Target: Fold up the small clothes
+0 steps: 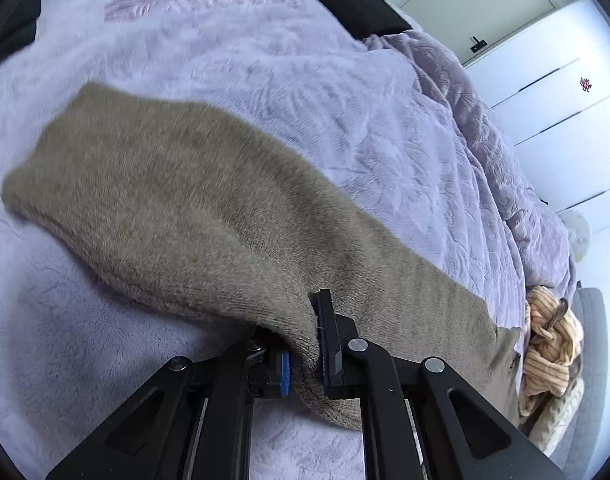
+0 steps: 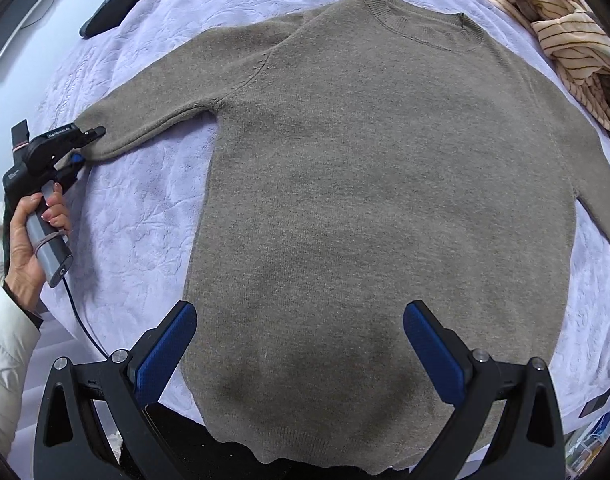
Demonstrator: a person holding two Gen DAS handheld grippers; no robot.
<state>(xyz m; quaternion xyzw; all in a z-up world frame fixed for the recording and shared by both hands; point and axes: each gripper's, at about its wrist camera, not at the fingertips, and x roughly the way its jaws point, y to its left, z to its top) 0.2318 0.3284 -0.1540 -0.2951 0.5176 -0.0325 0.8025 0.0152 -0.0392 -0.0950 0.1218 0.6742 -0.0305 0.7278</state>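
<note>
The sweater (image 2: 385,184) lay flat, front up, on the lilac bed (image 2: 145,208), its collar far from the right wrist camera and its hem at the near edge. The left claw (image 1: 305,352) was clamped on the cuff of one sleeve (image 1: 177,200), which ran out sideways from the body. The right claw (image 2: 301,344) hovered over the lower part of the sweater with its jaws wide apart, holding nothing.

The grip looked shallow: only the cuff's edge sat between the pads, so a quick pull could have let the knit slip out. Judging by the fuzzy bed cover, the sleeve might have dragged and bunched as it was carried across, leaving a crooked fold. With the right claw not pressing the body down, tugging the sleeve could also have shifted the whole sweater and skewed the hem, which already overhung the bed's near edge. The striped garment (image 2: 561,32) lay just beside the far shoulder and might have been caught in a wide sweep.

As for writing, a small white label showed on the left claw's housing in the right wrist view, too small to read surely. Embossed lettering on the bed cover in the left wrist view was too blurred to make out. Red marks on the white cabinet (image 1: 553,92) were illegible.
</note>
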